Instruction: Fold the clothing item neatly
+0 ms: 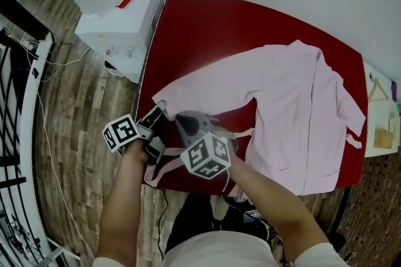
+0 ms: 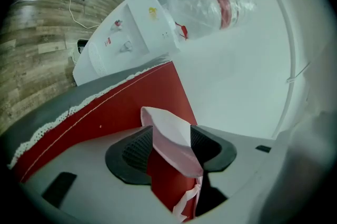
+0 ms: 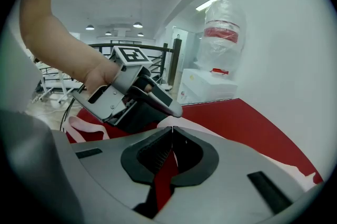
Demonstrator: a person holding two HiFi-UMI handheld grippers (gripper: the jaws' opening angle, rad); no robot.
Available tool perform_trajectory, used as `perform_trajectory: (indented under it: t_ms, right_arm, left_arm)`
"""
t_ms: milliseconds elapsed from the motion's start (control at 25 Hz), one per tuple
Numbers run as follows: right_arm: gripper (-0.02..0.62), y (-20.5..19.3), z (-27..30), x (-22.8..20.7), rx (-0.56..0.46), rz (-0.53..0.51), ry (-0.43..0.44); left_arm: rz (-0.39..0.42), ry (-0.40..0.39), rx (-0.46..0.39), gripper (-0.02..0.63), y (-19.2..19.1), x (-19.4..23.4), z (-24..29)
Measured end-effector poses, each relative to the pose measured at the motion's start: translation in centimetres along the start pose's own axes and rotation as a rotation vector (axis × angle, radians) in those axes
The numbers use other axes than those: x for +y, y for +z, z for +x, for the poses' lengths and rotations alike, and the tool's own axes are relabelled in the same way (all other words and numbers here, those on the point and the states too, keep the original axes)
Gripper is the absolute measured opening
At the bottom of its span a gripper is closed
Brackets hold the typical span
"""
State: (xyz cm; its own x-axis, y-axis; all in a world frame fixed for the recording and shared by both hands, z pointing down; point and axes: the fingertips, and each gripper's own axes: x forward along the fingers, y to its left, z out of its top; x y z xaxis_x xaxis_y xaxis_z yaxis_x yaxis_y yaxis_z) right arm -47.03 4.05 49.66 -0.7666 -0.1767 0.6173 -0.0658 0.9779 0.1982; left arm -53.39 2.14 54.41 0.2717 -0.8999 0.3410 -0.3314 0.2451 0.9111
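Since the right claw (image 3: 172,132) is clenched on a thin edge of the sleeve (image 1: 207,81) and the left claw (image 2: 171,141) stands released, the cuff (image 2: 167,128) loose between its pads, the person would do well to regrip there. Then both claws can carry the sleeve straight across onto the pink garment (image 1: 301,115), spread on the red tabletop (image 1: 200,15) beyond both claws. The belt (image 1: 156,173) below the claws is partly hidden, and how much cloth the right claw pinches is unclear.
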Motion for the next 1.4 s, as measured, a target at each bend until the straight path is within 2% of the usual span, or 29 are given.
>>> perform_trajectory:
  t_ms: [120, 240, 440, 480, 520, 600, 680, 800, 1040, 1240, 1280, 1320, 1360, 1400]
  right_arm:
    - [0.020, -0.2, -0.3, 0.1, -0.011, 0.001, 0.006]
    - [0.020, -0.4, -0.4, 0.3, -0.015, -0.007, 0.005]
    - [0.028, -0.9, -0.3, 0.5, -0.034, -0.072, -0.022]
    - [0.083, -0.8, -0.2, 0.7, -0.040, -0.083, -0.015]
    - [0.172, -0.8, 0.0, 1.1, -0.043, -0.101, -0.007]
    - [0.215, -0.8, 0.4, 2.0, -0.039, -0.159, 0.007]
    - [0.224, -1.0, 0.9, 3.1, -0.024, -0.227, 0.011]
    - [0.224, -1.8, 1.9, 3.8, 0.005, -0.301, -0.027]
    - [0.222, -3.5, 3.8, 3.0, 0.069, -0.340, -0.154]
    - [0.221, -2.5, 4.5, 3.5, 0.043, -0.548, -0.213]
    - [0.203, -2.6, 4.7, 3.6, 0.048, -0.567, -0.217]
    - [0.157, -2.7, 4.9, 3.5, 0.057, -0.568, -0.223]
    - [0.074, -2.8, 4.9, 3.3, 0.065, -0.556, -0.228]
    - [0.034, -2.8, 4.8, 3.2, 0.066, -0.538, -0.228]
  left_arm:
    - [0.013, 0.009, 0.010, 0.205, 0.0, 0.0, 0.4]
    - [0.053, 0.016, -0.006, 0.012, 0.4, -0.2, 0.4]
    - [0.114, -0.019, -0.007, 0.009, 0.6, -1.7, 0.6]
    - [0.121, -0.024, -0.003, 0.009, 0.6, -2.0, 0.6]
    - [0.127, -0.029, 0.000, 0.009, 0.5, -2.2, 0.6]
    - [0.136, -0.038, 0.004, 0.009, 0.6, -2.7, 0.6]
    - [0.140, -0.045, 0.003, 0.009, 0.7, -3.2, 0.6]
    - [0.149, -0.056, -0.001, 0.009, 1.0, -4.1, 0.6]
    - [0.180, -0.041, -0.010, 0.009, 1.3, -5.7, 0.2]
    - [0.213, -0.009, -0.006, 0.009, 1.5, -6.0, 0.3]
    - [0.219, 0.003, 0.000, 0.009, 1.4, -5.9, 0.3]
    - [0.224, 0.017, 0.007, 0.009, 1.2, -5.6, 0.3]
    - [0.230, 0.032, 0.014, 0.009, 1.0, -5.4, 0.3]
    - [0.235, 0.044, 0.019, 0.009, 0.9, -5.1, 0.2]
